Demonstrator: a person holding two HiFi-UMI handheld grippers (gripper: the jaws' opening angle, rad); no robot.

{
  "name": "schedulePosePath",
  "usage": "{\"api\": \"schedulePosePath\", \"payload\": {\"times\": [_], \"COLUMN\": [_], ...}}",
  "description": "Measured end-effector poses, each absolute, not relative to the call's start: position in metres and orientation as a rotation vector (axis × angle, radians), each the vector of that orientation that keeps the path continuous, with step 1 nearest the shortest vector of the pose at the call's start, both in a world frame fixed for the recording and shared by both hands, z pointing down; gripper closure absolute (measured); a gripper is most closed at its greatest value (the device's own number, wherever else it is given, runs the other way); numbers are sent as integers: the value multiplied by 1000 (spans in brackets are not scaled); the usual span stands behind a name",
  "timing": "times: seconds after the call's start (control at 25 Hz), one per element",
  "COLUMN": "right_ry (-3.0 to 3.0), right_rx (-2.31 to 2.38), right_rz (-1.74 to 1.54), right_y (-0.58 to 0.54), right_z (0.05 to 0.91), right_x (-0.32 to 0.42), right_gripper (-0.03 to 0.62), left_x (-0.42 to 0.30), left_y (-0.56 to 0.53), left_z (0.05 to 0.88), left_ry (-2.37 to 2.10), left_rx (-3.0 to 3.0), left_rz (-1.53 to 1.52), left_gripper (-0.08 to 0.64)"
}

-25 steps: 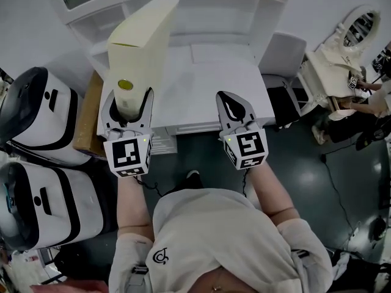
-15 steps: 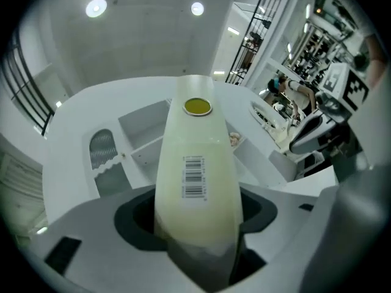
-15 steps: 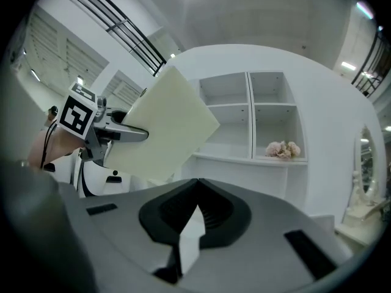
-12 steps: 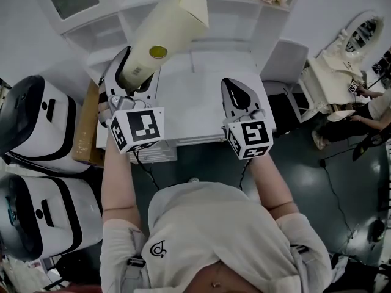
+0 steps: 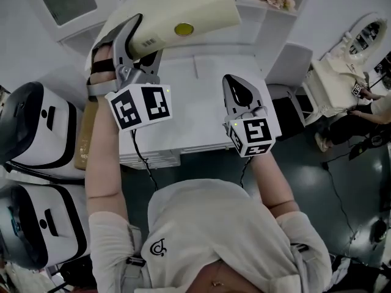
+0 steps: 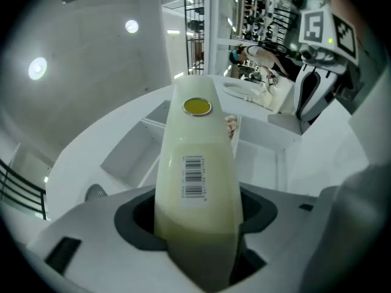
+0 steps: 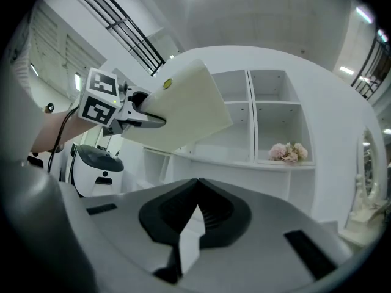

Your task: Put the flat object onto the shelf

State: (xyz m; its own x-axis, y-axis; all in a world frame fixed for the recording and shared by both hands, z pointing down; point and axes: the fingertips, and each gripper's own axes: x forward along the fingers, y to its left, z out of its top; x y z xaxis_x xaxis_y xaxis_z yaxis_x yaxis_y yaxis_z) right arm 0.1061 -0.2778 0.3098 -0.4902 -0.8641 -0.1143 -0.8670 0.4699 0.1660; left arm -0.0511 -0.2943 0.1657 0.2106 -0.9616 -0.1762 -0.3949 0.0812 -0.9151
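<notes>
While the left gripper (image 5: 135,41) clamps the cream flat box (image 5: 183,8) high before the shelf unit (image 7: 275,165), level it, then slide in; the right gripper (image 5: 239,89) waits lower, jaws together, empty

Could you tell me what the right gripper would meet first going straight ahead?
Most likely the white shelf unit, at its front ledge; nothing shows between it and the right gripper, though depth is unclear.
</notes>
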Motion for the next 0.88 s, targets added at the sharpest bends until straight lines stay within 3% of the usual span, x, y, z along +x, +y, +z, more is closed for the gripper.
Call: {"api": "schedulePosePath", "payload": {"times": [0.88], "right_ry": [2714], "right_rx": [-1542], "right_rz": [298], "right_y": [-362], "right_z": [314], "right_x": [115], "right_gripper": [584], "left_x": [-29], "left_y": [-426], "left_z": [187], "left_ry": [1187], "left_rx": [-1331], "left_rz": [-998], "left_gripper": [247]}}
